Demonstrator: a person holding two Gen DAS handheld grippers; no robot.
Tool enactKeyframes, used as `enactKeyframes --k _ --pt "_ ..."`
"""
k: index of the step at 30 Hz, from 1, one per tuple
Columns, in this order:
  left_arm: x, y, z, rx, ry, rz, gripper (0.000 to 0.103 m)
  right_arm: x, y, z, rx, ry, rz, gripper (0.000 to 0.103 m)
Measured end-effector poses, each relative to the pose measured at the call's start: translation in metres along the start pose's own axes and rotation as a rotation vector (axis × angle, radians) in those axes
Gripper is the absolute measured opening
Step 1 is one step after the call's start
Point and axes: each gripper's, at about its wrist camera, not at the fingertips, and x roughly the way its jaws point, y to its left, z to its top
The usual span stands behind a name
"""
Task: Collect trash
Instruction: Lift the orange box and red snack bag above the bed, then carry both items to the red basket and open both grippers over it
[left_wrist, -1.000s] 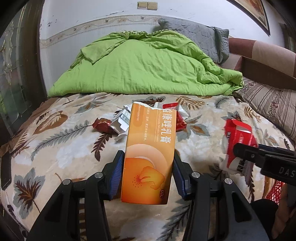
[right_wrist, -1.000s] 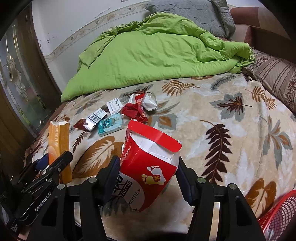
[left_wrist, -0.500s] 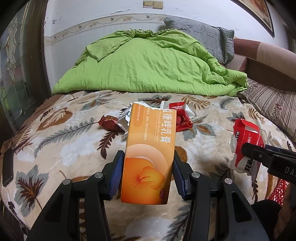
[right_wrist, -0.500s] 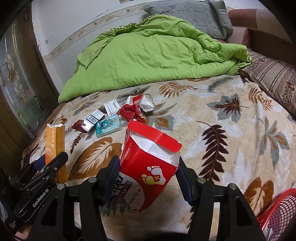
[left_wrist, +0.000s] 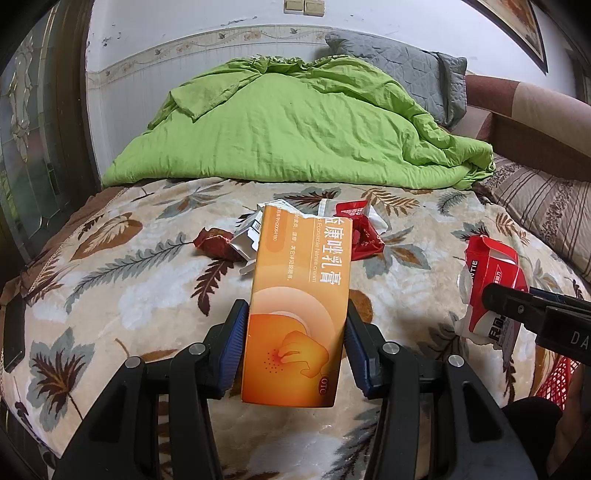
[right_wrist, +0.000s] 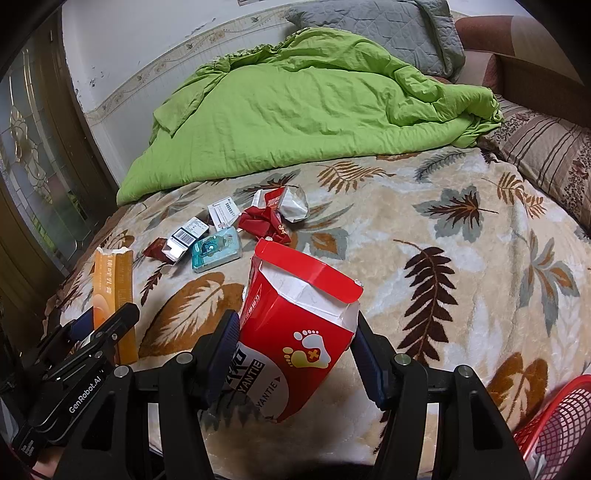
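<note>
- Left gripper (left_wrist: 293, 343) clamps the orange box (left_wrist: 297, 306) upright above the bed (left_wrist: 110, 280).
- Right gripper (right_wrist: 295, 363) clamps the red box (right_wrist: 295, 332), tilted.
- Only the right view shows the teal pack (right_wrist: 216, 253) at 11 o'clock and most of the basket (right_wrist: 554, 421) at 4.

Two wrist fisheyes close over the bed (left_wrist: 110, 258), angled down toward the green duvet (right_wrist: 295, 110); sharing the litter, seemingly side by side

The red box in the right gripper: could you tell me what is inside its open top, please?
Only white inner cardboard shows inside the red box, under its raised flap. The walls hide whatever lies deeper.
</note>
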Motion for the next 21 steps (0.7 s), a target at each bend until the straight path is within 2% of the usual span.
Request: enactKeyframes --k 10,21 --pt "0.0 -0.007 -0.001 0.007 0.023 -0.034 0.049 -0.008 -0.003 -0.001 0.015 0.003 0.008 0.064" --pt "-0.008 -0.016 0.0 0.014 0.039 -0.065 0.049 -0.035 -0.006 0.004 0.03 -0.025 0.027 0.065"
